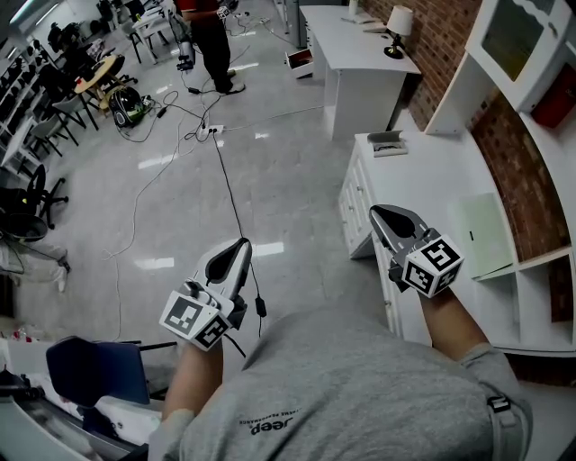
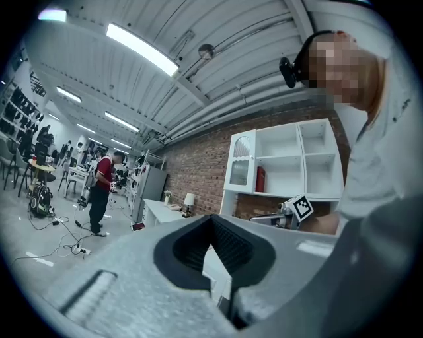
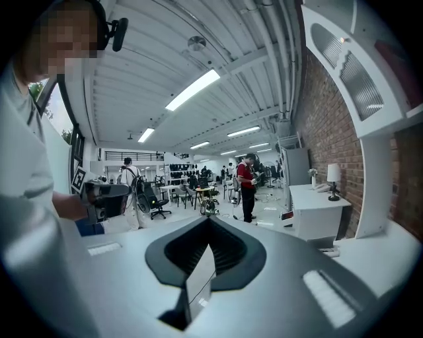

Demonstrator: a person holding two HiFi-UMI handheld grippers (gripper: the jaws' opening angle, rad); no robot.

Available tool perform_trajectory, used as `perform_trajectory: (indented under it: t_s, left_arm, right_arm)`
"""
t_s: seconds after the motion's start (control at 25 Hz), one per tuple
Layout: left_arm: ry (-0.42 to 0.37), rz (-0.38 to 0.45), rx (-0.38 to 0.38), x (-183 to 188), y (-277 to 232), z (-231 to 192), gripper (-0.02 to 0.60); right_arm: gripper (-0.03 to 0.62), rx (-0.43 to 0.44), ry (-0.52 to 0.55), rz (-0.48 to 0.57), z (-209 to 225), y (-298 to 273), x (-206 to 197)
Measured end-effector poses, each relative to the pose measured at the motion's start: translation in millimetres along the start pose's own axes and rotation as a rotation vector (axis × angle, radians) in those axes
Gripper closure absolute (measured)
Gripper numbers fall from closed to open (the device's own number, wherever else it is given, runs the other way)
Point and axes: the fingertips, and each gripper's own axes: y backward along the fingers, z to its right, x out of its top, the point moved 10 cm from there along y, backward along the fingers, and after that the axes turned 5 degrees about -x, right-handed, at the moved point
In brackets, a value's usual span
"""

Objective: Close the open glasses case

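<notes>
The only candidate for the glasses case is a small grey object at the far end of the white cabinet top, well ahead of both grippers. It is too small to tell whether it is the case or whether it lies open. The left gripper is held over the glossy floor, level, with its jaws pressed together on nothing. The right gripper hangs above the cabinet's near edge, tipped slightly down, its jaws likewise closed and empty. Nearer on the cabinet top lies a pale green sheet, its right side tucked under the white shelf unit, which the frame edge cuts off. The wearer's grey T-shirt hides the floor below the hands. Its print reads "Jeep" upside down, with a smaller line beside it that is illegible. A person in a red top stands far off among the trailing cables, cut off above the chest by the top edge. A table lamp stands on a white desk against the brick wall.
</notes>
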Motion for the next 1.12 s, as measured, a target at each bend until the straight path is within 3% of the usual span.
perform_trajectory:
  t_s: [0.76,0.92,1.12]
  left_arm:
    - [-0.016,-0.049,-0.053,2.3,-125.7,36.5,0.583]
    - [-0.006,-0.043,-0.054,-0.8,-136.2,10.9,0.583]
    - [0.010,-0.022,-0.081,1.4,-143.6,-59.0,0.583]
  right_arm:
    - [0.585,-0.010,0.018,0.037,104.7,26.3,6.7]
    - [0.585,0.003,0.019,0.020,113.3,-0.7,4.3]
    - [0.585,0.002,0.042,0.029,107.8,-64.4,20.5]
